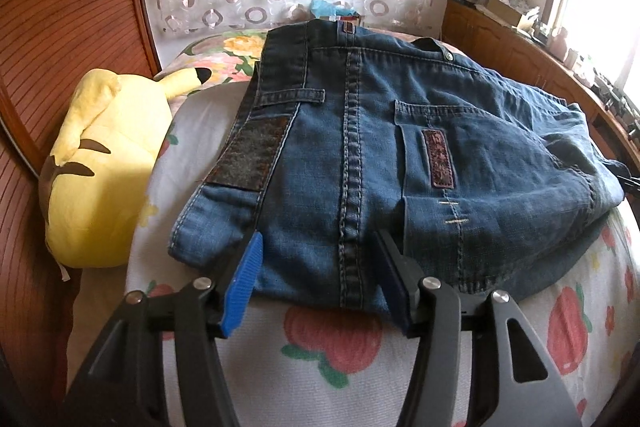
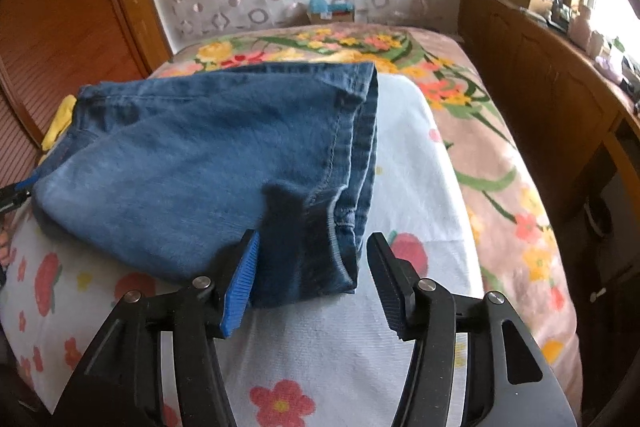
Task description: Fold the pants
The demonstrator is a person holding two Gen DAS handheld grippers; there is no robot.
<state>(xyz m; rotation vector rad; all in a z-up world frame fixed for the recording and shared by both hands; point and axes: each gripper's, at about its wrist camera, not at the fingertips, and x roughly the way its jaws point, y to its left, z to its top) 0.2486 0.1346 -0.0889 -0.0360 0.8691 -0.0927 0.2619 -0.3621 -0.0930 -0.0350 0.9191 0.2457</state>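
Your pants (image 1: 400, 147) lie on the flower-printed sheet (image 1: 340, 355) over the bed, already doubled on themselves. The waist end with its belt loops and back pocket (image 1: 460, 147) sits before your left gripper (image 1: 320, 279); the hem end (image 2: 352, 147) sits before your right gripper (image 2: 310, 283).

Left gripper: jaws stand apart, straddling the near denim edge around the centre seam (image 1: 350, 167). The pads do not appear to press the cloth. Right gripper: jaws likewise apart, with the bunched hem corner (image 2: 308, 247) between them; the blue pad (image 2: 240, 291) lies against or just beside the cloth, the black one stands clear. Nothing is held.

Handling, as a judgement: this is denim, soft enough to drape but thick and fairly heavy in stacked layers. It will sag between two holds and resist a sharp crease. The surface is rough, so slipping is unlikely once all layers are in the pads.

Where to take hold: bite at seamed, stiffened edges, the hem band on your right and the waistband (image 1: 288, 75) or side seam on your left. Take every layer, or the lower one will trail. A yellow plush toy (image 1: 104, 167) sits just beside the waist end; keep clear of it.
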